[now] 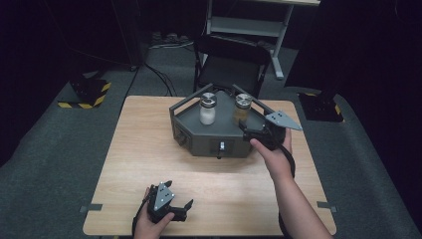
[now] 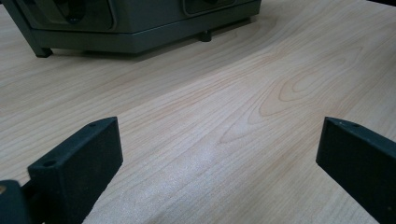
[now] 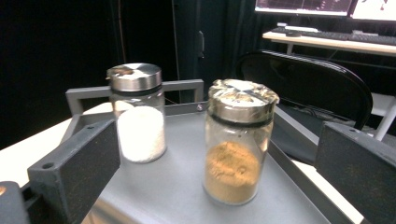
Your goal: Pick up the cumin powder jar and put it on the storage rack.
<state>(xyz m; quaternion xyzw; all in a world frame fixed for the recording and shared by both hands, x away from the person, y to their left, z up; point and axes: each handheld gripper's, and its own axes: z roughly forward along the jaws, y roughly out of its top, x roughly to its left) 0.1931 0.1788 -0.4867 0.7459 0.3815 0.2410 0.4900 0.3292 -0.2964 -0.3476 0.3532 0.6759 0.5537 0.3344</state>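
Up on a grey angular stand [image 1: 219,134] at the far side of a wooden table [image 1: 149,164], two glass jars stand upright, metal lids on top. The brown-powder jar [image 3: 236,144] sits just ahead of the right gripper [image 3: 219,186], between its wide-open, empty jaws but untouched. A white-powder jar [image 3: 137,112] stands beside it, apart, toward the left. A raised rail [image 3: 135,88] runs behind them. Near the front edge, the left gripper [image 1: 166,201] rests low, jaws wide and empty.
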